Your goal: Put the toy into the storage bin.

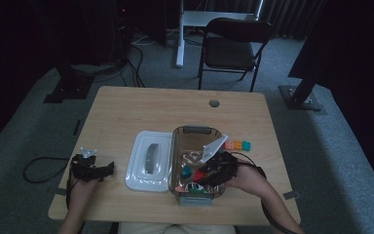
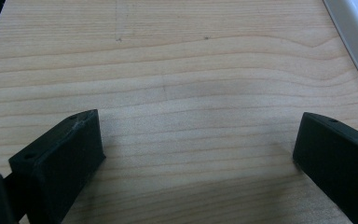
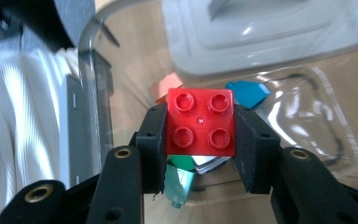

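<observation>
My right gripper (image 3: 200, 128) is shut on a red four-stud brick (image 3: 200, 122), held over the inside of a clear plastic bin (image 3: 89, 56). Below it in the bin lie a blue brick (image 3: 248, 92), an orange brick (image 3: 168, 86) and a green brick (image 3: 179, 179). In the high view the right gripper (image 1: 205, 174) hovers over the bin (image 1: 174, 146) with the red brick (image 1: 200, 174) in its jaws. My left gripper (image 2: 198, 156) stands open over bare wood, nothing between its black fingers (image 2: 65, 158). It rests at the table's left front (image 1: 93, 169).
The bin's white lid (image 1: 148, 161) lies flat just left of the bin. A short row of orange, yellow and teal bricks (image 1: 237, 145) sits on the table right of the bin. A folding chair (image 1: 231, 46) stands beyond the table's far edge.
</observation>
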The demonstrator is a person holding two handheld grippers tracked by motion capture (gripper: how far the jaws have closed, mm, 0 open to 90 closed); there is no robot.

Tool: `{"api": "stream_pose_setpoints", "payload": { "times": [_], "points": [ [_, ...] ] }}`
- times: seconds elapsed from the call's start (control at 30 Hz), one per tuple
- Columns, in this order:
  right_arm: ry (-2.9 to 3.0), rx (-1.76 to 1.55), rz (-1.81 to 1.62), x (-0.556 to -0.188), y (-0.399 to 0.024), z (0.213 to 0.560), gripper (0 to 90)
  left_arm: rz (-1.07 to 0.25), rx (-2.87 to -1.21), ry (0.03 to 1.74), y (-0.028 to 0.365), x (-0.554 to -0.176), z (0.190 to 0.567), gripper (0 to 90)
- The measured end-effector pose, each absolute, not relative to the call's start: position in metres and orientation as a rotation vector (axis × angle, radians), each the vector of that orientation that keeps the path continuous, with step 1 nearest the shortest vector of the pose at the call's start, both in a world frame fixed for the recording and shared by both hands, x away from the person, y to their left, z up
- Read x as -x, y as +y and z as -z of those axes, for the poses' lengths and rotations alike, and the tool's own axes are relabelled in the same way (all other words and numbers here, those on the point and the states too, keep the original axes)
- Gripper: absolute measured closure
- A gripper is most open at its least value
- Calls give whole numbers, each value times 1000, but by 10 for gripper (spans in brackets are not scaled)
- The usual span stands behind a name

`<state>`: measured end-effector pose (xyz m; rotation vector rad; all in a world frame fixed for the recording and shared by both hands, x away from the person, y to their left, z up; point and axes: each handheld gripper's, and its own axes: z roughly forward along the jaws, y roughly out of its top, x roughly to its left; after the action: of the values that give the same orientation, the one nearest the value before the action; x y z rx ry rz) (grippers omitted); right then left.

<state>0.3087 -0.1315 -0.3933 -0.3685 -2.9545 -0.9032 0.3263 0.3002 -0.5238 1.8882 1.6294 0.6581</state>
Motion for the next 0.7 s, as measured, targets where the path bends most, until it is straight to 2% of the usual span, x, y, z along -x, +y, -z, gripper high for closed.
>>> {"api": "stream_pose_setpoints", "payload": {
  "times": [0.7],
  "points": [
    [-2987,213,620,-311,-98,415,581,-658,-1888,1629,300,-326,524,20]
  ]
}}
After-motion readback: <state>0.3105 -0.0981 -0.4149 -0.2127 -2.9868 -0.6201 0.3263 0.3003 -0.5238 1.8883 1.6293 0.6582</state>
